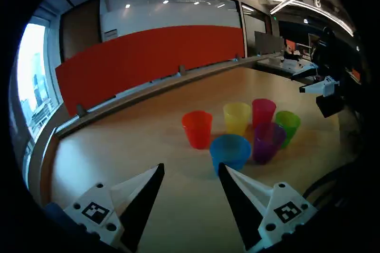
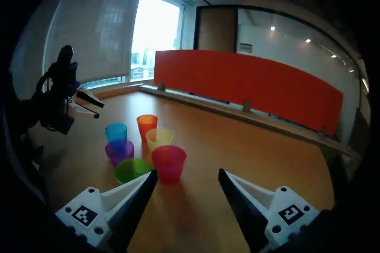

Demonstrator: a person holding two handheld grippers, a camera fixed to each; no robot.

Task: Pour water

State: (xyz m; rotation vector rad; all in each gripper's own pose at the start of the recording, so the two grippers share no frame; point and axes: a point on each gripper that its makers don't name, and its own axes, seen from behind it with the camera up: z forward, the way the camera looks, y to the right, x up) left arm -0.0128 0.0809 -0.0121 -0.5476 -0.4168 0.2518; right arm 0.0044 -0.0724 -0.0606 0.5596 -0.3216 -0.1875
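Both wide open, holding nothing: left gripper (image 1: 191, 166), right gripper (image 2: 187, 172). 6 cups (image 1: 236, 117) bunched mid-table (image 1: 142, 167), some touching. Risk: grabbing the blue cup (image 1: 230, 151) or pink cup (image 2: 168, 162), a finger clips a neighbour and tips it. Can't tell which hold water.

Your right gripper (image 2: 187, 172) hovers low over the light wooden table (image 2: 247, 158), its two white-backed fingers spread wide with nothing between them. Just ahead stand six translucent plastic cups in a tight cluster: the pink cup (image 2: 168, 162) nearest, the green cup (image 2: 132, 170) just beside your left finger, then the purple cup (image 2: 119, 151), the yellow cup (image 2: 159, 138), the blue cup (image 2: 116, 132) and the orange cup (image 2: 147, 125) farthest. Beyond them to the left, your left gripper (image 2: 91, 106) points toward the cluster. A long red partition panel (image 2: 247, 82) runs along the table's far edge.
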